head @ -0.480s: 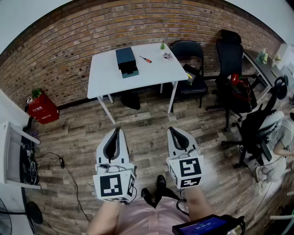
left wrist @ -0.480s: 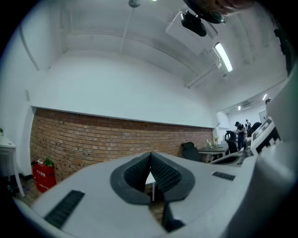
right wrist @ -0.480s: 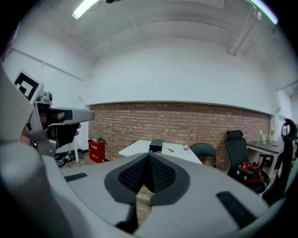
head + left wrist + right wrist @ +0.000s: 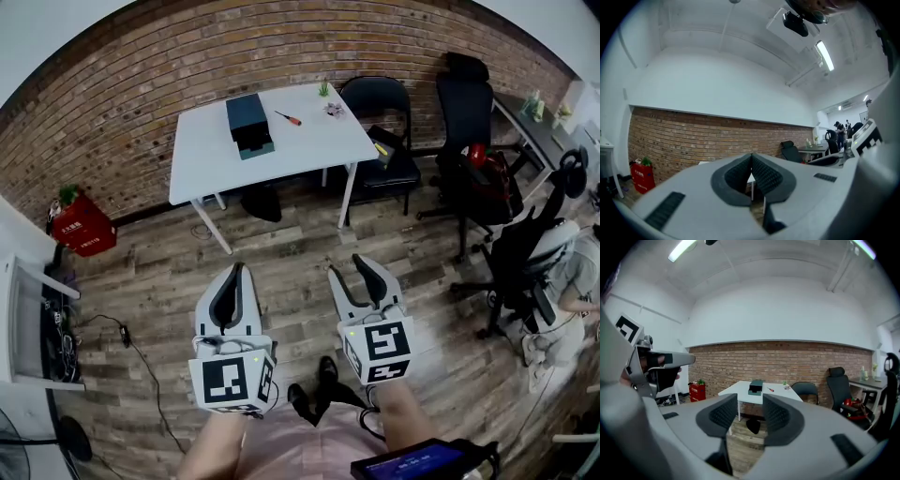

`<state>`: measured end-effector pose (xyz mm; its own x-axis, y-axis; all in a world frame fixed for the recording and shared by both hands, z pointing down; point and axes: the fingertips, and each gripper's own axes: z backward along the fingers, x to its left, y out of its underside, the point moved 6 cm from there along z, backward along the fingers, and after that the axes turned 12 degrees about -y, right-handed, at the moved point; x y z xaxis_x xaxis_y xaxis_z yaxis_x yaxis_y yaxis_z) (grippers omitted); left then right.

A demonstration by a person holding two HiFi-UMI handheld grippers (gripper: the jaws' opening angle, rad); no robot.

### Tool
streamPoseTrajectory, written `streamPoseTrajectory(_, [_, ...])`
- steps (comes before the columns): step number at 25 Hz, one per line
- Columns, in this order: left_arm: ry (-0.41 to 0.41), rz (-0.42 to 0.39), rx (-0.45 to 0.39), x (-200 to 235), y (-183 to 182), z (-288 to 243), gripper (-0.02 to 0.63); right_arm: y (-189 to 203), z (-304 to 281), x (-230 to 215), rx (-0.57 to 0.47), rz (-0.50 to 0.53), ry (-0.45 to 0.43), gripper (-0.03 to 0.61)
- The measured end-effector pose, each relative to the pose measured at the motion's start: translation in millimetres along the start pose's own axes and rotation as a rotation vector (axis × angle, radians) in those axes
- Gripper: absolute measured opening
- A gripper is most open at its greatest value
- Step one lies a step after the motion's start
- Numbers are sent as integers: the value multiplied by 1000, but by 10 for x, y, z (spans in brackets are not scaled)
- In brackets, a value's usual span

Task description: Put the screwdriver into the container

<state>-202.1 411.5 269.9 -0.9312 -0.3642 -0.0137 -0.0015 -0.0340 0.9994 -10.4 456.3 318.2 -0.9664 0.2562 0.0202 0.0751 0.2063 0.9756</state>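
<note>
A red-handled screwdriver [image 4: 288,118] lies on the white table [image 4: 211,159] by the brick wall, just right of a dark teal container [image 4: 249,125]. Both grippers hang over the wooden floor, far short of the table. My left gripper [image 4: 235,269] is shut with nothing in it, its pads [image 4: 761,173] meeting. My right gripper [image 4: 351,269] stands open and empty. The right gripper view looks between its pads [image 4: 776,416] at the table [image 4: 736,391], the container [image 4: 755,387] and the screwdriver [image 4: 770,389]; that gripper [image 4: 750,416] holds nothing.
A small plant [image 4: 323,90] and a little item [image 4: 335,110] sit at the table's far right. Black chairs [image 4: 384,131] stand to its right, a dark bag [image 4: 262,202] under it, and a red box [image 4: 82,230] at the left wall. A seated person [image 4: 572,300] is at the far right.
The right gripper's jaws have spread apart from shut to open. The left gripper has stayed shut. The table sits slightly further left in the head view.
</note>
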Motion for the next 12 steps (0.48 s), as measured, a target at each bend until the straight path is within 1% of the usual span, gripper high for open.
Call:
streamPoseTrajectory(7, [5,-16,26,-211,63,-317,11,47,-135,-358,20,8,23,161])
streamPoseTrajectory(12, [-8,-25,27,-423,43,-576,11,3,-254,-712,16,13,9,161])
